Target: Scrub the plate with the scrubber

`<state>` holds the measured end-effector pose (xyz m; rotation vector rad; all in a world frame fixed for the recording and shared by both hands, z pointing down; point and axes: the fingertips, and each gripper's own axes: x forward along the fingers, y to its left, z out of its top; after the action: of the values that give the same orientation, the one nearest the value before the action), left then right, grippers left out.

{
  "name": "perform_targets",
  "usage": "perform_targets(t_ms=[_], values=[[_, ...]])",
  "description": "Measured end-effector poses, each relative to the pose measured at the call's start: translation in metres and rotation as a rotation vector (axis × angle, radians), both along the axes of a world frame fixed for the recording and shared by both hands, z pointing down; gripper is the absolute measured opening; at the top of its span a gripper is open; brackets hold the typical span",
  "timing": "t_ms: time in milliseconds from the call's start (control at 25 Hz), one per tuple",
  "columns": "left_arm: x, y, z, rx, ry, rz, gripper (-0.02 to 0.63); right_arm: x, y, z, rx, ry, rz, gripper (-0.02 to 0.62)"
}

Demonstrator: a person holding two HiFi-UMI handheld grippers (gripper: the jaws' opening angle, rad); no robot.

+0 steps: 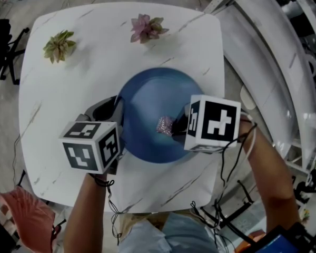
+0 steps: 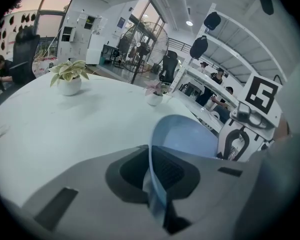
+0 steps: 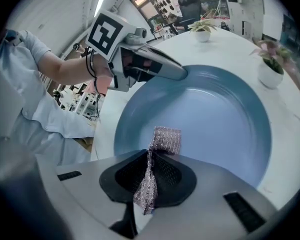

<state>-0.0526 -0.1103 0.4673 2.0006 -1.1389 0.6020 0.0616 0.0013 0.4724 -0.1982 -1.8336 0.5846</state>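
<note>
- As the head view shows it, a blue plate (image 1: 147, 101) sits mid-way on a white marbled table (image 1: 68, 94). The left gripper (image 1: 117, 117) pinches its left rim. The right gripper (image 1: 177, 126) reaches in from the right, with a glittery scrubber (image 1: 164, 125) at its tip over the plate's near side. A green plant (image 1: 59, 45) and a pink plant (image 1: 147, 28) stand well apart from the work, near the far edge.
- Left gripper view: the jaws are drawn narrow onto the plate's rim, which runs edge-on between the pads. The plate's hollow opens to the right.
- Right gripper view: the jaws clamp a folded strip of the scrubber. Its free end bulges forward over the plate's inner surface, close to the near rim. It appears to touch the surface, though that is not certain.
- Progress, as a judgement: both holds are made, one steadying the plate and the other carrying the scrubber, so the scrubbing stage looks to be at hand or under way. No suds, dirt or streaks show on the plate, so how much has been scrubbed cannot be read. Most of the hollow lies beyond the scrubber and probably remains to be worked.
</note>
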Motion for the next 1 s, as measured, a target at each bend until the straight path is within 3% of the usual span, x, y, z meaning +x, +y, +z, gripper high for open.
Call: perform_targets(t_ms=[520,1000], values=[[0.002,0.0,-0.001,-0.004,0.004,0.005,0.021,0.031,-0.058,0.004,0.044,0.065,0.076,0.051],[0.002,0.0,-0.001,-0.008,0.005,0.004,0.021,-0.005,-0.086,0.0,0.051,0.038,0.012,0.051]])
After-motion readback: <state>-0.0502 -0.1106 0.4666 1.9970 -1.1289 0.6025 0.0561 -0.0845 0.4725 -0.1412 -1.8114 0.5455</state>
